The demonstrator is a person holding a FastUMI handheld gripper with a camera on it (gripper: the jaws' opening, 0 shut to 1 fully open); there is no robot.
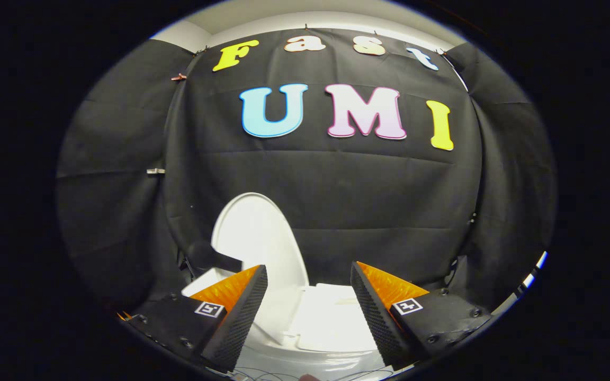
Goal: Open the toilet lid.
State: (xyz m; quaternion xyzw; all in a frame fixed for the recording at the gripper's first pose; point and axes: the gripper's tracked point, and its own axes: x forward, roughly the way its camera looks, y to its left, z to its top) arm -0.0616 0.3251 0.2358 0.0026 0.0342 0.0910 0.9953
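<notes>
The white toilet lid [260, 238] stands raised, tilted up and back against the black cloth wall, just beyond my left finger. Below it the white toilet body [331, 323] with its flat rear top lies between and under my fingers. My gripper [309, 278] is open, its two fingers wide apart with nothing held between them. The left fingertip [254, 286] sits close in front of the lid's lower part; whether it touches the lid I cannot tell.
Black cloth walls close the booth behind and on both sides of the toilet. A dark object [212, 256] juts out at the lid's left edge. Thin cables [284, 373] lie on the toilet's near rim.
</notes>
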